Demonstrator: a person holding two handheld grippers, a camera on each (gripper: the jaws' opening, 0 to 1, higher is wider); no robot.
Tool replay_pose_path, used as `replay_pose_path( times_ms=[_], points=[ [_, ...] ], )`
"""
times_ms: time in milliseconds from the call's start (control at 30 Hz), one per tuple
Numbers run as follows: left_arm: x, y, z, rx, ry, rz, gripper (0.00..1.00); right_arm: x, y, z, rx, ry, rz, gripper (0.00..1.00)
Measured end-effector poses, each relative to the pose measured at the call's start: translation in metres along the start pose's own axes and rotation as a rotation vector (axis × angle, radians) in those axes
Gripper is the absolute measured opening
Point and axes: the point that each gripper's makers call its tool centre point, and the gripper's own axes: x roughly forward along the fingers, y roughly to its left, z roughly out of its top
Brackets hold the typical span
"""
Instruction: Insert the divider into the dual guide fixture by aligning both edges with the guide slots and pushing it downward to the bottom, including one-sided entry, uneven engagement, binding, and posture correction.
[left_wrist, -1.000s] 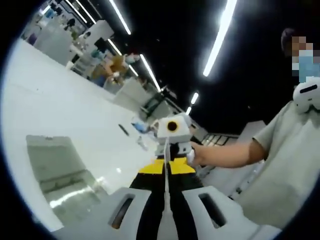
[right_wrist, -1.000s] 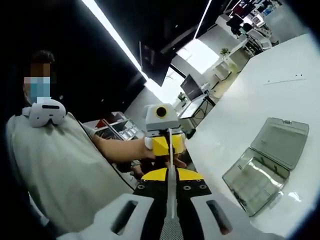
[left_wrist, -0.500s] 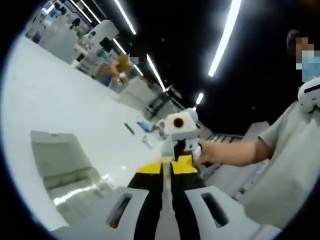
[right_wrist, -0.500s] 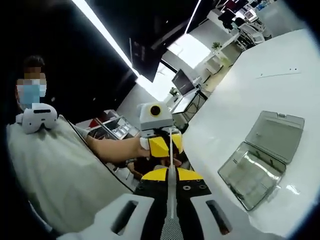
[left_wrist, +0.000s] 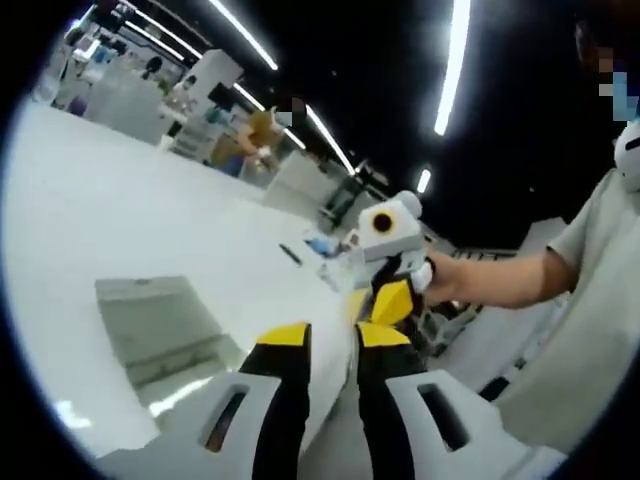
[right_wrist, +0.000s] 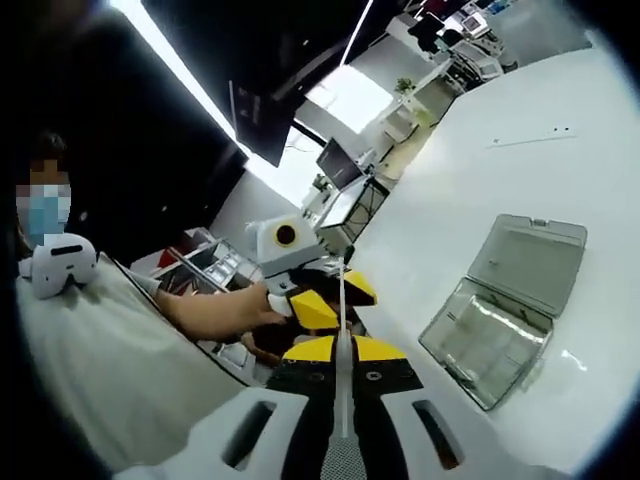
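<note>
While the right gripper (right_wrist: 340, 345) has its fingers clamped on the thin white divider (right_wrist: 341, 300), held edge-on in the air above the white tabletop (right_wrist: 520, 180), the left gripper (left_wrist: 332, 340) has its fingers apart with nothing between them. An open clear plastic box (right_wrist: 505, 305) lies on the tabletop to the right of the divider. The person's hand (right_wrist: 215, 310) grips the left gripper's handle just beyond the divider.
</note>
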Motion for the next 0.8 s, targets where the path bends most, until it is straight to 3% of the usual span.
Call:
replay_pose_path(
  times_ms=[267, 433, 467, 533, 800],
  points=[
    [-0.007, 0.012, -0.008, 0.094, 0.040, 0.090, 0.18, 0.001, -0.023, -0.004, 0.063, 0.030, -0.130, 0.00],
    [-0.010, 0.015, -0.015, 0.125, 0.073, 0.115, 0.20, 0.001, -0.037, -0.006, 0.046, 0.065, -0.216, 0.00],
    [-0.011, 0.016, -0.015, 0.127, 0.074, 0.119, 0.20, 0.001, -0.037, -0.005, 0.063, 0.061, -0.216, 0.00],
    [-0.012, 0.017, -0.017, 0.139, 0.082, 0.131, 0.20, -0.001, -0.048, -0.005, 0.108, 0.055, -0.282, 0.00],
    [-0.019, 0.025, -0.025, 0.207, 0.129, 0.193, 0.21, 0.002, -0.064, -0.009, 0.132, 0.109, -0.391, 0.00]
  ],
)
